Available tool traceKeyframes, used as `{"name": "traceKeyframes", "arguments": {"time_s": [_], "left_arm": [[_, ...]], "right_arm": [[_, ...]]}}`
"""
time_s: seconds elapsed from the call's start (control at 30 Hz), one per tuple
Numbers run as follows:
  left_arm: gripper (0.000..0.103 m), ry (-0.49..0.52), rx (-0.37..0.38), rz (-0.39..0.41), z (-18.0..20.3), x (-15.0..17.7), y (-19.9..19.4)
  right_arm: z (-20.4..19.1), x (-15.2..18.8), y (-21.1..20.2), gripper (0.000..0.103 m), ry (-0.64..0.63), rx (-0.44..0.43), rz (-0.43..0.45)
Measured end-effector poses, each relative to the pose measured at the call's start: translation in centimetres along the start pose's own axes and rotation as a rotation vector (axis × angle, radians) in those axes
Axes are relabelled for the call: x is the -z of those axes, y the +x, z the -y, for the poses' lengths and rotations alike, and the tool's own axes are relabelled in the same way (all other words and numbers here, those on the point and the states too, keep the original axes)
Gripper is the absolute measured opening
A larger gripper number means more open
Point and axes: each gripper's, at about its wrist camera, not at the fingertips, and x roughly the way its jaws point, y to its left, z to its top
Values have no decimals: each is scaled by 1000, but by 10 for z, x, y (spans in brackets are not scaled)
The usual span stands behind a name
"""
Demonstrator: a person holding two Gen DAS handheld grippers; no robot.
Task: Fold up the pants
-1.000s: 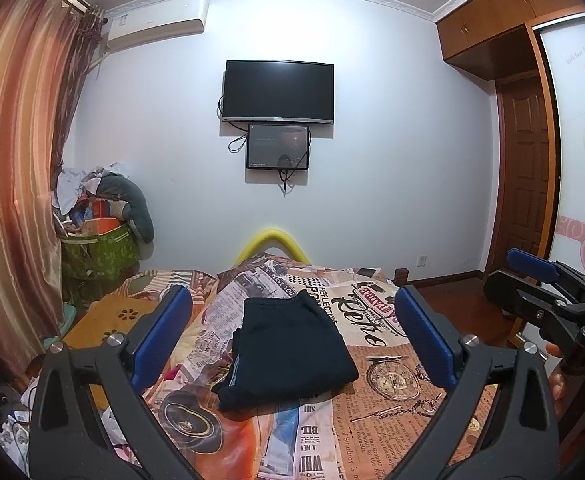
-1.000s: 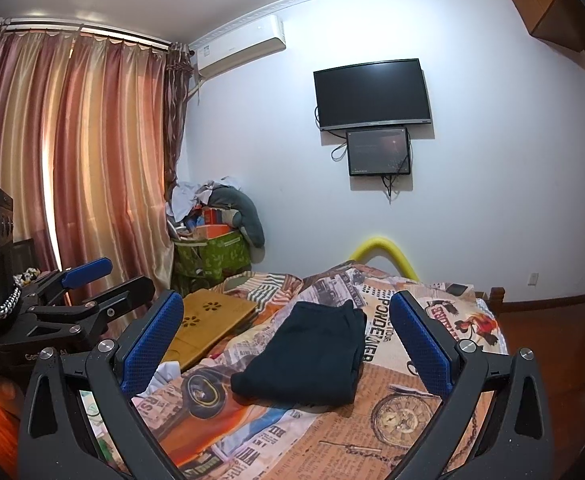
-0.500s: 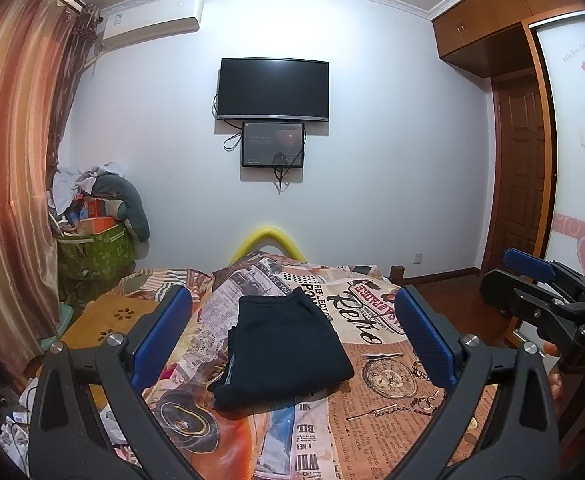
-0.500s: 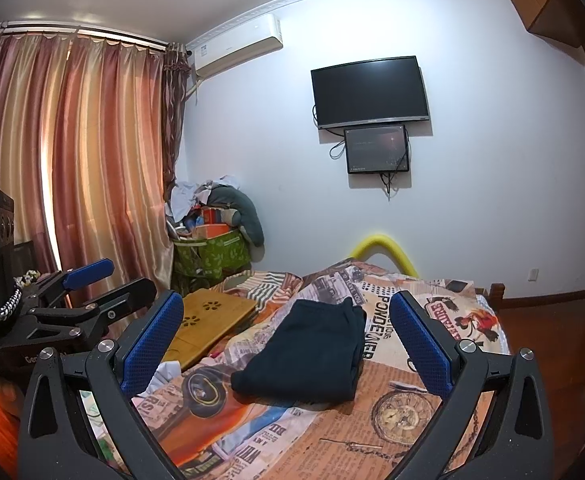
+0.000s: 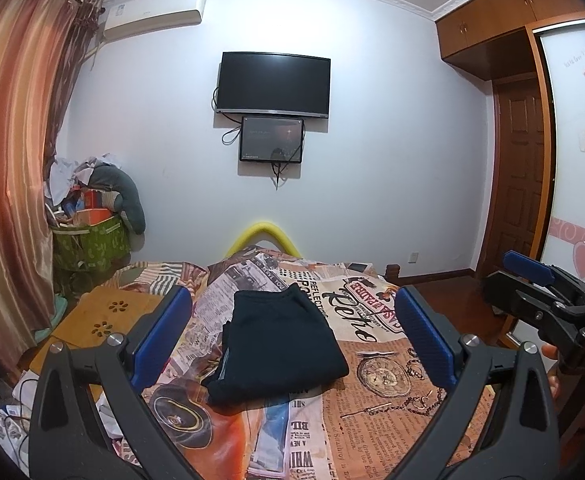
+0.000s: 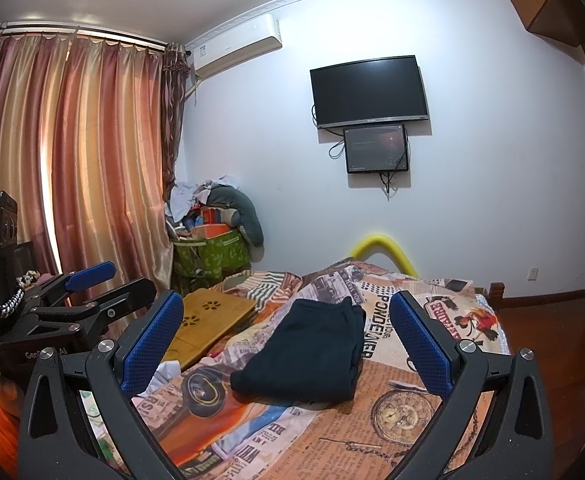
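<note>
Dark navy pants (image 5: 278, 344) (image 6: 308, 356) lie folded into a compact rectangle on the printed bedspread (image 5: 376, 392) (image 6: 396, 412). My left gripper (image 5: 292, 336) is raised above and short of them, open, with nothing between its blue pads. My right gripper (image 6: 288, 340) hangs likewise, open and holding nothing, well clear of the cloth. Each gripper also shows in the other's view: the right gripper (image 5: 532, 292) at the right edge, the left gripper (image 6: 96, 284) at the left edge, both held by hands.
A wooden lap tray (image 5: 104, 316) (image 6: 208, 320) lies on the bed's left side. A green basket (image 6: 212, 256) piled with clothes stands by the curtain. A TV (image 5: 272, 82) hangs on the far wall. Wooden floor and a door (image 5: 520, 168) are to the right.
Both grippers have lifted and tilted up slightly, so the folded pants sit a little lower in view. The pants have not moved.
</note>
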Motion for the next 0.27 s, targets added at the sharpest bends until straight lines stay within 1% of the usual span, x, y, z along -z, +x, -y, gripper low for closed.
{"name": "traceKeyframes", "arguments": {"time_s": [0.27], "left_arm": [[102,17,4,-4,4,2,1]], "right_arm": [[0,0,-1,103,4,0,-3]]}}
